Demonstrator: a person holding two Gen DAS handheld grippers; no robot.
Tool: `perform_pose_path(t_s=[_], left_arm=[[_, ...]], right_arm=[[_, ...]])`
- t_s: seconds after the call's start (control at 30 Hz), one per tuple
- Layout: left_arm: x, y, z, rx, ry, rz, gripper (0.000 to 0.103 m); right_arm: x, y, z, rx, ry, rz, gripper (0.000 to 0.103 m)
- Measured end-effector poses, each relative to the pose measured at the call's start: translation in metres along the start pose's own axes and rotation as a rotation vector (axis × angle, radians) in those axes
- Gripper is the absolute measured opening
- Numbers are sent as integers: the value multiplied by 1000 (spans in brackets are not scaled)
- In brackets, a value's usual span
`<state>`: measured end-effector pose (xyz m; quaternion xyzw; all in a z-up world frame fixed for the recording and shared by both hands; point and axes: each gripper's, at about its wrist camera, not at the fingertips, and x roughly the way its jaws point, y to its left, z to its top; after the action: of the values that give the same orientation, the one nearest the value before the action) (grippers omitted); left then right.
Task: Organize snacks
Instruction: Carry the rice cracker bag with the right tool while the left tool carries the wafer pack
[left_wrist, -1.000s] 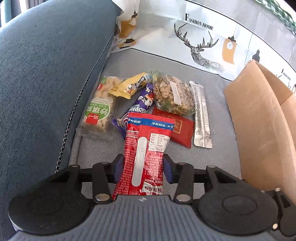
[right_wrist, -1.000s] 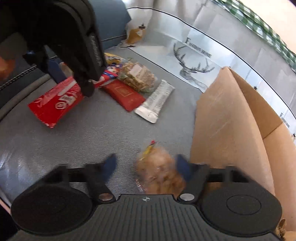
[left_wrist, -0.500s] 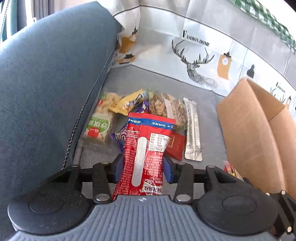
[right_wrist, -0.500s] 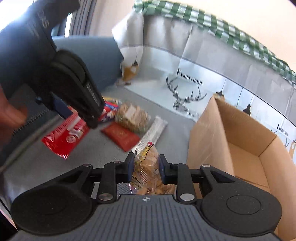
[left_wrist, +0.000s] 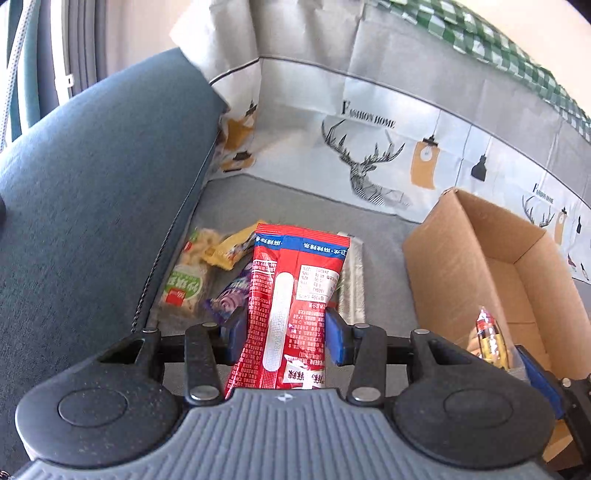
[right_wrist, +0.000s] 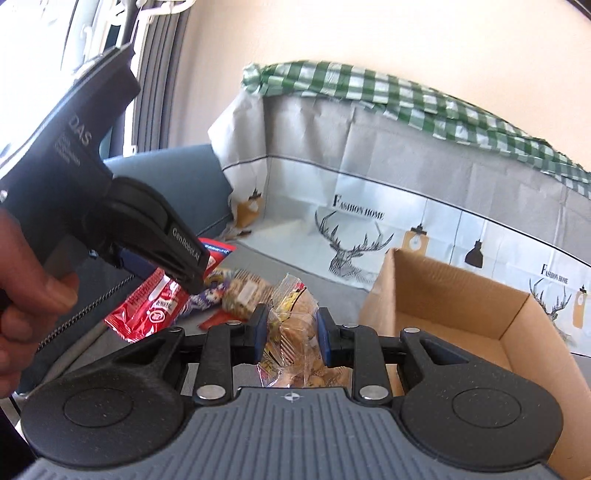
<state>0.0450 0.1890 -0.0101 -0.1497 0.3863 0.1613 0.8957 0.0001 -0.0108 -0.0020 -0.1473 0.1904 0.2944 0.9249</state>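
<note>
My left gripper is shut on a red snack packet with a blue top band, held above the grey seat. From the right wrist view the same packet hangs under the left gripper at the left. My right gripper is shut on a clear bag of brown biscuits, lifted off the seat. In the left wrist view this bag shows at the lower right, beside the open cardboard box. The box stands open at the right of both views.
Several snacks lie on the seat: a green-label packet, a yellow one, a purple one and a silver bar. A blue cushion rises on the left. A deer-print cloth covers the back. A hand grips the left tool.
My right gripper closed on the biscuit bag and lifted it off the seat toward the box. My left gripper rose with the red packet, and both views tilted upward.
</note>
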Motion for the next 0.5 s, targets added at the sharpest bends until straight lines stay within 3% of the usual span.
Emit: perform_pose_path(t_s=[0.5], left_arm=[[-15, -52, 5, 28, -164, -74, 48]], right_arm=[[-31, -69, 6, 140, -116, 12, 28]])
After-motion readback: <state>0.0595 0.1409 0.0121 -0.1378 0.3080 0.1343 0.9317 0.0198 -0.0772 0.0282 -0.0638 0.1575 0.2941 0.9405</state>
